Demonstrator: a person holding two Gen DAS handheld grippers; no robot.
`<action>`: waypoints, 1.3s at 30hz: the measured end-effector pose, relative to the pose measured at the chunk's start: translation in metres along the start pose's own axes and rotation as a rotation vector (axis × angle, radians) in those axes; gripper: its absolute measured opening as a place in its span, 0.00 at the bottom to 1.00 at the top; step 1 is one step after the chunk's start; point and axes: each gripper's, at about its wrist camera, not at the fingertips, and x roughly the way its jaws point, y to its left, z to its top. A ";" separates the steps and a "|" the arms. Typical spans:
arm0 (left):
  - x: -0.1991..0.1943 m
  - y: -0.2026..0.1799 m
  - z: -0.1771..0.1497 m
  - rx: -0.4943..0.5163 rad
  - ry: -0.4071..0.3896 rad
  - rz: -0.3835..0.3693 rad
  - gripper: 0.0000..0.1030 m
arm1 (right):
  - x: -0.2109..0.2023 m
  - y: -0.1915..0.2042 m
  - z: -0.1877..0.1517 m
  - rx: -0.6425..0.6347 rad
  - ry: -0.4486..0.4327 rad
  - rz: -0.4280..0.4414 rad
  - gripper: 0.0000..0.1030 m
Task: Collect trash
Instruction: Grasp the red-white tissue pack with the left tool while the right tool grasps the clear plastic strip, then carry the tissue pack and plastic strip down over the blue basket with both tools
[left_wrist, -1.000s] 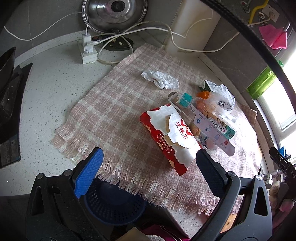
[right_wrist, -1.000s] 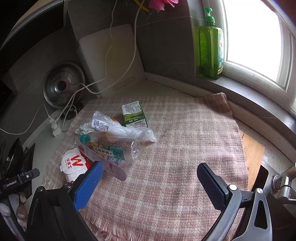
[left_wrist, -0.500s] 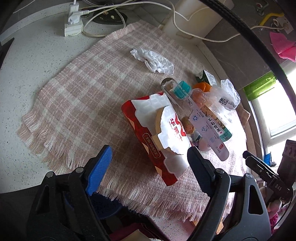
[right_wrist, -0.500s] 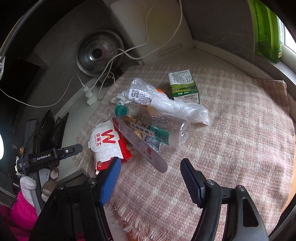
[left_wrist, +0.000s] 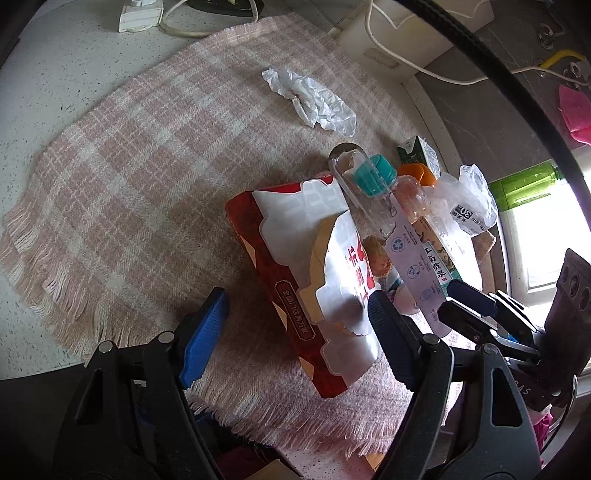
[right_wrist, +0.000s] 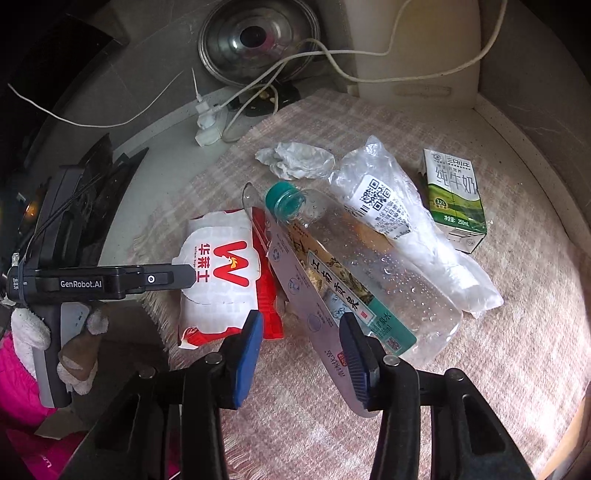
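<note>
A red and white food box (left_wrist: 306, 273) (right_wrist: 221, 273) lies on the pink plaid cloth (left_wrist: 147, 155). My left gripper (left_wrist: 295, 325) is open, its jaws either side of the box's near end. Beside the box lie a clear plastic bottle (right_wrist: 365, 277) with a teal cap (left_wrist: 373, 175), a flat plastic strip (right_wrist: 306, 295), a crumpled clear bag (right_wrist: 399, 218), a green milk carton (right_wrist: 452, 195) and a crumpled white tissue (left_wrist: 310, 99) (right_wrist: 295, 158). My right gripper (right_wrist: 299, 354) is open, low over the strip's near end.
A white power strip (right_wrist: 207, 127) with cables and a steel pot lid (right_wrist: 255, 40) lie behind the cloth on the speckled counter (left_wrist: 55, 74). A white board (right_wrist: 417, 48) leans on the back wall. A green soap bottle (left_wrist: 524, 184) stands by the window.
Both grippers have moved in closer to the trash pile. The left one now straddles the red and white box; the right one has narrowed and come down over the plastic strip.
</note>
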 end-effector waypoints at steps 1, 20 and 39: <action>0.003 0.002 0.001 -0.015 0.011 -0.009 0.77 | 0.003 0.001 0.001 -0.013 0.006 -0.005 0.45; 0.037 -0.018 0.022 -0.015 0.032 -0.033 0.62 | 0.028 0.022 0.022 -0.172 0.068 -0.050 0.58; 0.016 0.003 0.020 0.011 -0.009 -0.023 0.56 | 0.027 0.019 0.023 -0.093 0.082 0.022 0.04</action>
